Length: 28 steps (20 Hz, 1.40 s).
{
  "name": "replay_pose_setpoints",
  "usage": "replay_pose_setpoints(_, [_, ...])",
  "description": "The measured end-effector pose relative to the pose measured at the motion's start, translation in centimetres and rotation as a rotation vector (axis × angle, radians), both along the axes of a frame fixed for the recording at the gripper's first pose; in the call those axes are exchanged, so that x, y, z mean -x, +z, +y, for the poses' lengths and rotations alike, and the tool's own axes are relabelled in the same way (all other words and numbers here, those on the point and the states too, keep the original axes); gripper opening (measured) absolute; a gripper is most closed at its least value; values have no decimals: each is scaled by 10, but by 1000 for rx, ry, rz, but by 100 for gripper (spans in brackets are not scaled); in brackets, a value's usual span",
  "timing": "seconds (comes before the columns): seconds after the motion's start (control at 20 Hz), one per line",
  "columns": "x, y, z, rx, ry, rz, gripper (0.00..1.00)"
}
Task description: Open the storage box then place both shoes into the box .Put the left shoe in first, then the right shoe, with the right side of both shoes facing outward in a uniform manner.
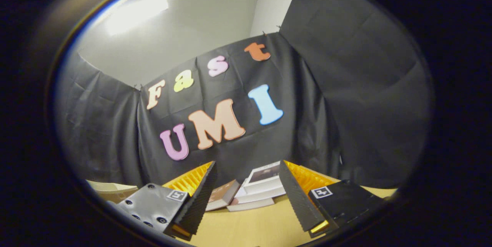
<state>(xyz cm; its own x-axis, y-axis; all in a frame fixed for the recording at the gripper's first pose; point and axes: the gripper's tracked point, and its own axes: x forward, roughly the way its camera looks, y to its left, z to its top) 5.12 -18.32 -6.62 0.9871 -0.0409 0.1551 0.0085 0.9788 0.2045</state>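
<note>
From my end the gripper (246,197) is spread wide with nothing between its 2 fingers, tilted up toward the booth's wall. A stack of books (258,190) sits just ahead on the wooden table (246,227), with bare tabletop between. Can't spot shoes or box.

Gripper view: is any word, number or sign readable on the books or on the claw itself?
stack of books: cover print too blurred to read.
brown book: no text can be made out.
square markers on the claw's fingers: black-and-white code patterns, no words or numbers.
So there is no readable text here. The claw is open with nothing between its fingers; the books lie beyond them on the table.
</note>
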Motion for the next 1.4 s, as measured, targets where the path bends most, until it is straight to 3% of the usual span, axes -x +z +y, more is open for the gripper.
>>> replay_pose_setpoints(0.15, [13,-7,13,40,10,102,100])
replay_pose_setpoints(0.4, [22,-2,18,157,-7,75,100])
replay_pose_setpoints(1.4, [19,-22,16,146,-14,120,100])
